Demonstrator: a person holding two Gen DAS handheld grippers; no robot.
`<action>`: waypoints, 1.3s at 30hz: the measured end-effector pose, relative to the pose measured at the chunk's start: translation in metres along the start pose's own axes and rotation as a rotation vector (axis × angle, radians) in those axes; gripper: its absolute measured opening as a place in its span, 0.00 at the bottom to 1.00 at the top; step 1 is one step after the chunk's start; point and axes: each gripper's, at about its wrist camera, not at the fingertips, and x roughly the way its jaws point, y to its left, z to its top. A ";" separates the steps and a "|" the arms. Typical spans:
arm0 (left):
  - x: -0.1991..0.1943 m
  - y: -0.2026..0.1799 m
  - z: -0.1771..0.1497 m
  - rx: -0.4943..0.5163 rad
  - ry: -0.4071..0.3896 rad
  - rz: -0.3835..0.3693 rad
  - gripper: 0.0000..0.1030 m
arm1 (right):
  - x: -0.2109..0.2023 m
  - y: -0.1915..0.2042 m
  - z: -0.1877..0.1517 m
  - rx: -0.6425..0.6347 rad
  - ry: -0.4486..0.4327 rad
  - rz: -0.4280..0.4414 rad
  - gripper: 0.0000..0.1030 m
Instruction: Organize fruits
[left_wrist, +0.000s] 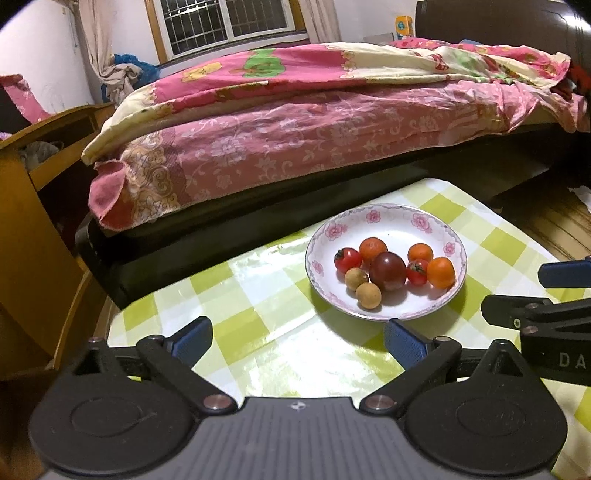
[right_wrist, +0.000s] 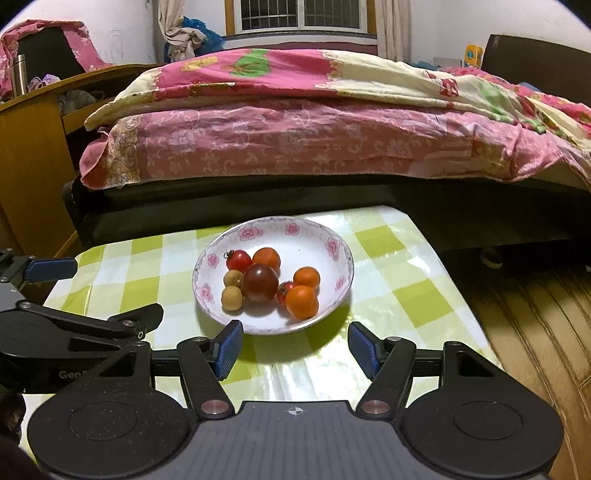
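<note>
A white floral plate (left_wrist: 384, 221) (right_wrist: 273, 227) stands on the green checked table (left_wrist: 258, 314) (right_wrist: 388, 295). It holds a dark red tomato (left_wrist: 387, 270) (right_wrist: 260, 283), two small red tomatoes (left_wrist: 347, 258) (right_wrist: 238, 259), three orange fruits (left_wrist: 440, 272) (right_wrist: 301, 302) and two brown longans (left_wrist: 368, 294) (right_wrist: 232, 299). My left gripper (left_wrist: 299, 341) is open and empty, just short of the plate and to its left. My right gripper (right_wrist: 295, 349) is open and empty, just in front of the plate's near rim.
A bed with a pink quilt (left_wrist: 295, 122) (right_wrist: 314, 122) runs along the table's far edge. A wooden desk (left_wrist: 33, 184) (right_wrist: 37, 147) stands at the left. Wooden floor (right_wrist: 535, 314) lies to the right of the table.
</note>
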 end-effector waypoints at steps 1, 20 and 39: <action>-0.001 0.000 -0.002 -0.005 0.002 0.000 1.00 | -0.002 0.000 -0.002 0.005 0.002 -0.002 0.58; -0.027 0.001 -0.026 -0.040 0.027 0.003 1.00 | -0.025 0.009 -0.024 0.038 0.022 0.007 0.58; -0.053 -0.003 -0.051 -0.043 0.061 0.006 1.00 | -0.050 0.018 -0.045 0.049 0.040 0.013 0.58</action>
